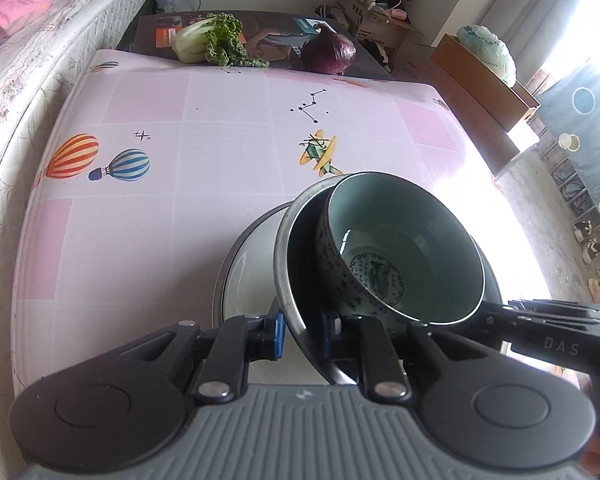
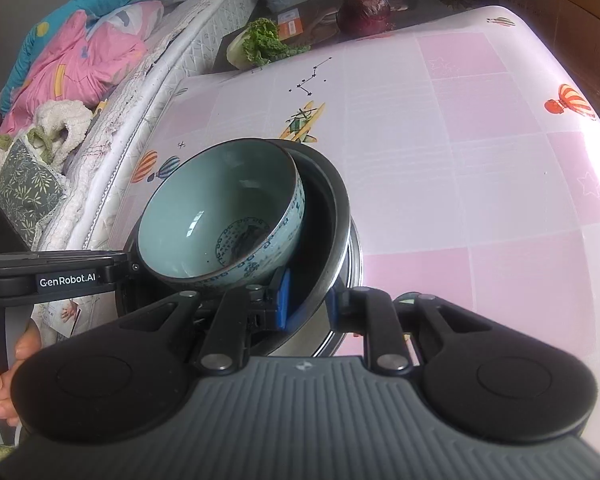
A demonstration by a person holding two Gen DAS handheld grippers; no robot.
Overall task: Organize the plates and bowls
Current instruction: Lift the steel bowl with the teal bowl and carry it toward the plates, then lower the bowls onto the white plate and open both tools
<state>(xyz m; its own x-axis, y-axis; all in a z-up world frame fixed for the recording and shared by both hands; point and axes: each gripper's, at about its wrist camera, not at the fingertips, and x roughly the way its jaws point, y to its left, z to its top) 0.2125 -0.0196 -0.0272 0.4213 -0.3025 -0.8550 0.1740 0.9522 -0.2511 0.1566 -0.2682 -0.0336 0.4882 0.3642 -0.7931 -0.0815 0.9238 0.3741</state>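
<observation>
Both tools, one marked "GenRobot.AI", another seemingly "DAS", clamp metal bowl (image 1: pixel 288 280) rim.

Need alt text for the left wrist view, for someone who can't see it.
The left hand-held gripper is shut on the rim of a metal bowl with a pale green ceramic bowl nested inside, above a plate on a pink tablecloth. The right hand-held gripper grips the opposite rim. Greens and a red onion lie at the far edge.
</observation>
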